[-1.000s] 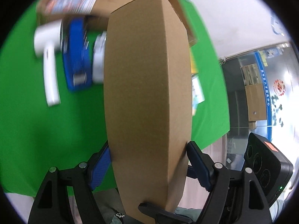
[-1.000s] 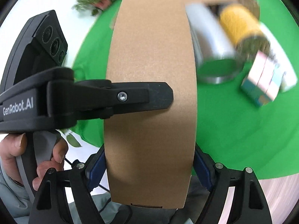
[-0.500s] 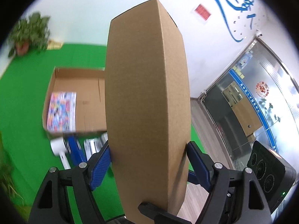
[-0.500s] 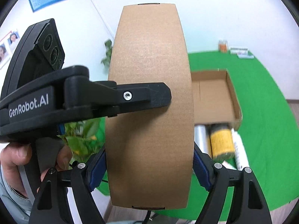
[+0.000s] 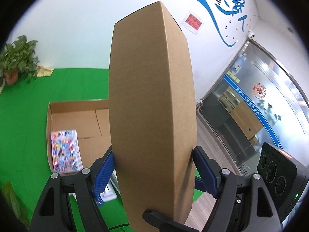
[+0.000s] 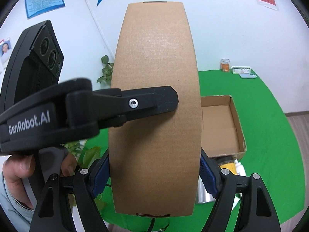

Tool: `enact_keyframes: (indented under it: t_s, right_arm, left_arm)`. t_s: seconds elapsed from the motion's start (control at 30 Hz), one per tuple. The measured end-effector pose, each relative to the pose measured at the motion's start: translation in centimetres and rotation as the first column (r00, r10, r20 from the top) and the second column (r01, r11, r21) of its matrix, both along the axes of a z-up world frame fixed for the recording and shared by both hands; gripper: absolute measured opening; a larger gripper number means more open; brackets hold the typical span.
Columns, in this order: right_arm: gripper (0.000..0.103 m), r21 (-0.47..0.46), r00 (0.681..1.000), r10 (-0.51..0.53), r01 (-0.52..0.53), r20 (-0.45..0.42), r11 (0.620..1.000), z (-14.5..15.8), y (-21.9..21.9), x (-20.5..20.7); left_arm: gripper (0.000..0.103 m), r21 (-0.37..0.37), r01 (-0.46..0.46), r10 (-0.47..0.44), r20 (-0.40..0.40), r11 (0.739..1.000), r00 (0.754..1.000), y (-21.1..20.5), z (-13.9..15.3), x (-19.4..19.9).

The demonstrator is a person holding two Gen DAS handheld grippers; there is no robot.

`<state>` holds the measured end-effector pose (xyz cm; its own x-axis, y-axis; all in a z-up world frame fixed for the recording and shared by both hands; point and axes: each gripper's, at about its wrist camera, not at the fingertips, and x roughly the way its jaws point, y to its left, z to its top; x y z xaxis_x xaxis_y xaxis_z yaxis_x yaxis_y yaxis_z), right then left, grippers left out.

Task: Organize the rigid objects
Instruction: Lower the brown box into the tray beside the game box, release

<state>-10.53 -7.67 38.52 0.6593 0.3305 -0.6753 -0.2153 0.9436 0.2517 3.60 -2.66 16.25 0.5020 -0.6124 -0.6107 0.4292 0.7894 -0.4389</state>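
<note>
While gripped, box sits btwn both tongs.

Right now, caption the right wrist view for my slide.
Both tongs clamp a closed cardboard box above the open carton on the green table.

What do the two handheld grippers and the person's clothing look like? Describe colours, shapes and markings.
Both grippers, left gripper and right gripper, have black frames with silver screws and blue ridged pads. One body reads "GenRobot.AI" in white and carries three round lenses. The sleeve is light grey.

Potted plant, red wall notice
</note>
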Motion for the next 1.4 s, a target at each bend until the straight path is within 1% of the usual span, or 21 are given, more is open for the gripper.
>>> enact_keyframes:
  t_s: [0.2,0.3,0.33,0.37,0.47,0.57,0.73,0.87,0.97,1.07,1.17,1.2,1.4]
  right_arm:
    - [0.078,-0.036,0.999,-0.031,0.030,-0.024,0.999,-0.3,2.7,2.5]
    - [0.078,-0.046,0.998,-0.045,0.043,-0.044,0.998,-0.4,3.6,3.3]
    - [0.078,-0.049,0.998,-0.048,0.046,-0.048,0.998,-0.3,4.1,3.6]
    - [0.078,-0.052,0.997,-0.051,0.049,-0.053,0.997,0.4,5.0,3.5]
    - [0.078,-0.045,0.995,-0.058,0.055,-0.076,0.997,0.5,5.8,4.4]
    - [0.078,-0.036,0.995,-0.051,0.048,-0.090,0.998,0.6,6.5,4.8]
    - [0.078,-0.013,0.992,-0.024,0.022,-0.121,1.000,-0.2,7.0,7.0]
    - [0.078,0.018,0.985,-0.008,0.011,-0.171,1.000,-2.0,6.4,9.2]
    - [0.078,0.043,0.975,-0.001,0.010,-0.221,0.999,-4.1,5.9,11.3]
    - [0.078,0.059,0.960,0.002,0.015,-0.280,0.998,-6.8,4.9,13.0]
    - [0.078,0.092,0.935,0.005,0.029,-0.356,0.995,-10.3,3.8,14.9]
    - [0.078,0.094,0.928,0.006,0.031,-0.373,0.995,-11.2,3.8,15.8]
    - [0.078,0.092,0.882,0.019,0.028,-0.471,0.995,-16.7,4.0,19.2]
  left_arm:
    - [0.079,-0.032,0.033,-0.034,-0.024,0.999,0.999,1.9,-0.6,3.5]
    - [0.079,-0.041,0.041,-0.042,-0.037,0.998,0.998,2.3,-0.9,4.6]
    - [0.079,-0.045,0.044,-0.046,-0.042,0.998,0.998,2.4,-1.1,5.0]
    - [0.079,-0.048,0.045,-0.047,-0.047,0.998,0.998,2.5,-1.3,5.3]
    - [0.079,-0.050,0.039,-0.042,-0.066,0.998,0.997,2.7,-1.8,6.4]
    - [0.079,-0.042,0.032,-0.035,-0.078,0.999,0.996,3.0,-2.1,7.6]
    - [0.079,-0.014,0.014,-0.015,-0.102,1.000,0.995,2.9,-3.1,9.7]
    - [0.079,0.015,0.000,0.002,-0.149,1.000,0.989,2.2,-4.8,12.1]
    - [0.079,0.037,0.003,0.004,-0.197,0.999,0.980,1.4,-6.9,14.2]
    - [0.079,0.043,0.004,0.008,-0.269,0.999,0.963,0.5,-10.2,16.5]
    - [0.078,0.053,0.007,0.011,-0.341,0.999,0.940,-0.3,-13.8,18.5]
    - [0.078,0.052,0.009,0.011,-0.369,0.999,0.929,-0.6,-15.3,19.2]
    - [0.078,0.049,0.003,0.021,-0.474,0.999,0.880,-0.4,-21.4,22.3]
